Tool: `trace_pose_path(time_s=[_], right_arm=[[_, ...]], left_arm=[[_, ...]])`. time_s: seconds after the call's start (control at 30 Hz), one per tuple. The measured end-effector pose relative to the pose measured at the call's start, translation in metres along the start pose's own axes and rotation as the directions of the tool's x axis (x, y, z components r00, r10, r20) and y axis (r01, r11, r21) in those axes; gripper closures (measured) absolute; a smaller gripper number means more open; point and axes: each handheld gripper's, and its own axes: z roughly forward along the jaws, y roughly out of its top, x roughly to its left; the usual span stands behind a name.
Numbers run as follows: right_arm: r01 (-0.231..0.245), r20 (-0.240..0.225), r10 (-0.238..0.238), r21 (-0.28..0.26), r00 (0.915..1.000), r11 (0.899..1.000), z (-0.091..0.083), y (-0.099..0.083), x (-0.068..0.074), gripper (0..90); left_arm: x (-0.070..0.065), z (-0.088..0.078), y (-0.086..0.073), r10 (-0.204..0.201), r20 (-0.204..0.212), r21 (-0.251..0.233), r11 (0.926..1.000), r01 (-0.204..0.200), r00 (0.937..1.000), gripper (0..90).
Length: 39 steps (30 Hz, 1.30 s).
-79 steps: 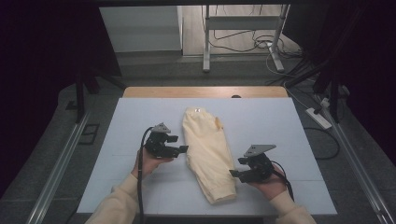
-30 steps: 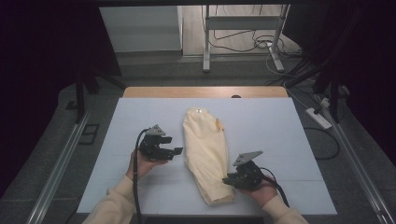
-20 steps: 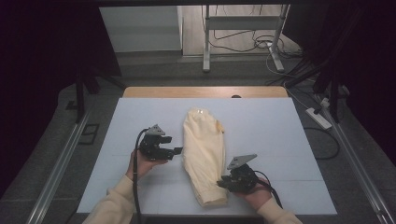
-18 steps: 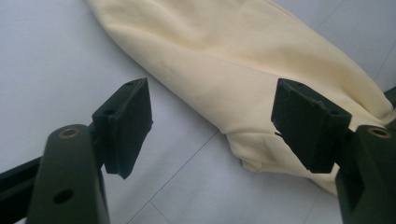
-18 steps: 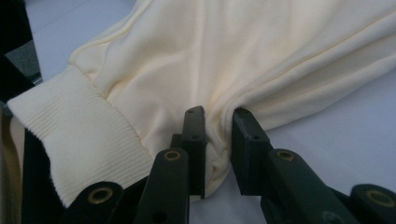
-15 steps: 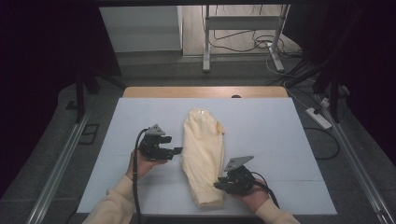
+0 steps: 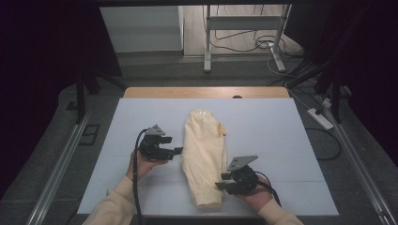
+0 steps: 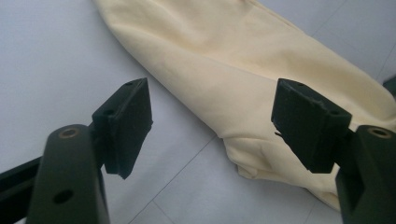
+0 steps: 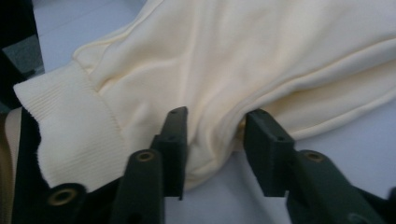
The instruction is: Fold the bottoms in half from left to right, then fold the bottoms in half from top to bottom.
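A cream-yellow garment (image 7: 204, 154) lies folded lengthwise on the white table top (image 7: 281, 136), its ribbed hem (image 9: 65, 126) toward me. My left gripper (image 7: 176, 151) rests beside the garment's left edge, jaws wide open over the cloth's edge (image 8: 261, 70) and touching nothing. My right gripper (image 7: 220, 183) is at the garment's lower right edge. Its jaws have just been opening, and a soft fold of the cloth (image 9: 219, 116) still bulges between the parted pads of the right gripper (image 9: 215, 140).
A wooden table edge (image 7: 206, 92) runs along the far side. A power strip (image 7: 320, 119) and cables lie on the floor at right, and metal stand legs (image 7: 206, 42) are behind the table. Bare white surface lies on both sides of the garment.
My right gripper has come toward me and leftward along the garment's lower right edge, and the lower part now lies narrower. The left gripper has stayed put.
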Motion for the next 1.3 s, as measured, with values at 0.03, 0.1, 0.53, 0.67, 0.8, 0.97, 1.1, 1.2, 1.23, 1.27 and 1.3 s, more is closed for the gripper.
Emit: trace_pose_path(time_s=[0.03,0.1,0.53,0.67,0.8,0.97,1.1,1.2,1.23,1.27,1.3], right_arm=[[-0.01,0.018,0.011,-0.024,0.9998,1.0,-0.005,-0.001,-0.004,52.0],[-0.031,0.041,0.034,-0.067,0.9986,0.997,-0.014,-0.002,-0.013,47.5],[-0.056,0.109,0.071,-0.136,0.9914,0.989,-0.03,-0.009,-0.041,39.4],[-0.061,0.114,0.076,-0.128,0.9905,0.99,-0.029,-0.009,-0.044,39.4],[-0.071,0.114,0.084,-0.114,0.9899,0.991,-0.029,-0.011,-0.047,39.2],[-0.066,0.118,0.079,-0.108,0.9899,0.992,-0.028,-0.011,-0.047,39.2],[-0.067,0.12,0.08,-0.109,0.9896,0.992,-0.028,-0.011,-0.047,39.2],[-0.067,0.12,0.08,-0.108,0.9896,0.992,-0.028,-0.011,-0.048,39.2],[-0.069,0.12,0.082,-0.109,0.9894,0.992,-0.028,-0.011,-0.049,39.2],[-0.069,0.121,0.082,-0.109,0.9893,0.992,-0.028,-0.01,-0.049,39.2],[-0.069,0.122,0.082,-0.109,0.9891,0.992,-0.027,-0.01,-0.049,39.2]], left_arm=[[0.0,0.0,0.0,0.0,0.0,0.0,1.0,0.0,1.0,28.1],[0.0,-0.001,0.0,0.0,0.0,-0.001,1.0,0.0,1.0,28.1],[0.003,-0.002,-0.001,-0.011,0.002,-0.009,0.9999,0.011,0.9999,28.1],[0.003,-0.003,-0.001,-0.012,0.003,-0.011,0.9999,0.012,0.9999,28.1],[0.003,-0.002,-0.001,-0.012,0.004,-0.009,0.9999,0.012,0.9999,28.0],[0.003,-0.003,0.0,-0.007,-0.004,-0.009,0.9999,0.007,1.0,28.0],[0.004,-0.003,0.0,-0.01,-0.004,-0.012,0.9999,0.01,0.9999,28.0],[0.004,-0.003,0.0,-0.01,-0.005,-0.011,0.9999,0.01,0.9999,28.0],[0.004,-0.003,0.0,-0.01,-0.004,-0.012,0.9999,0.01,0.9999,28.0],[0.005,-0.003,0.0,-0.009,-0.004,-0.012,0.9999,0.009,0.9999,28.0],[0.005,-0.003,0.0,-0.011,-0.005,-0.012,0.9999,0.011,0.9999,28.0]])
